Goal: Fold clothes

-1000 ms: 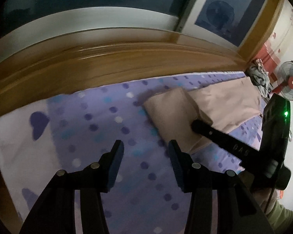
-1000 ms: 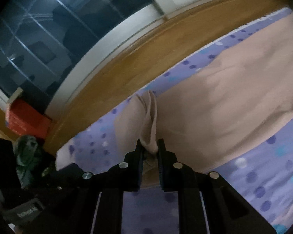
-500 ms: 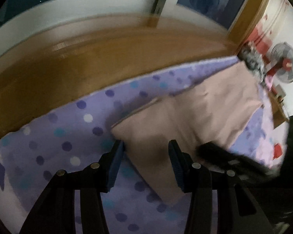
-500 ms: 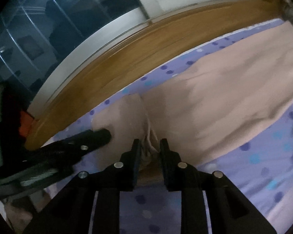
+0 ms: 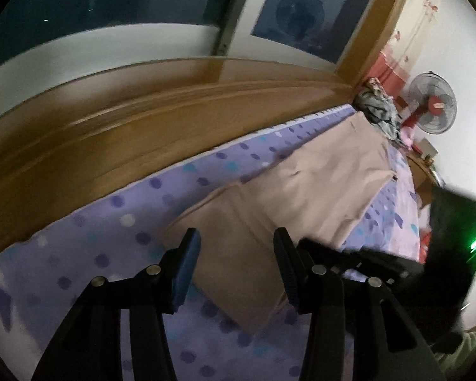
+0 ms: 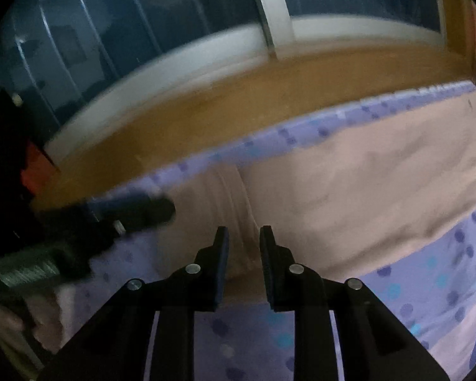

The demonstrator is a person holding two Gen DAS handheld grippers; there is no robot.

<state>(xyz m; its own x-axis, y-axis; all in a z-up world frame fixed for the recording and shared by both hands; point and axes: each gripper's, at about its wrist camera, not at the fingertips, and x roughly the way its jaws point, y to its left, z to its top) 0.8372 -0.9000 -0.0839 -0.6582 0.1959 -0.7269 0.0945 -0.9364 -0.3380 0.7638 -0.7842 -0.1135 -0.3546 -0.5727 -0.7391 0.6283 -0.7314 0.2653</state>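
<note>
Beige folded cloth garment (image 5: pixel 301 190) lies flat along the purple dotted bedsheet (image 5: pixel 111 222), beside the wooden bed frame (image 5: pixel 111 133). A second ago the right gripper (image 6: pixel 243 238) pinched a raised fold; now its jaws stand apart and empty, the fabric dropped flat between them. The left gripper (image 5: pixel 236 241), wide open and holding nothing, has moved in over the garment's near end.

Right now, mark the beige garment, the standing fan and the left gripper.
beige garment (image 5: pixel 301 197), left wrist view, on the flat middle of the cloth.
standing fan (image 5: pixel 433 108), left wrist view, on its red hub.
left gripper (image 5: pixel 236 260), left wrist view, midway between its open fingertips.
</note>
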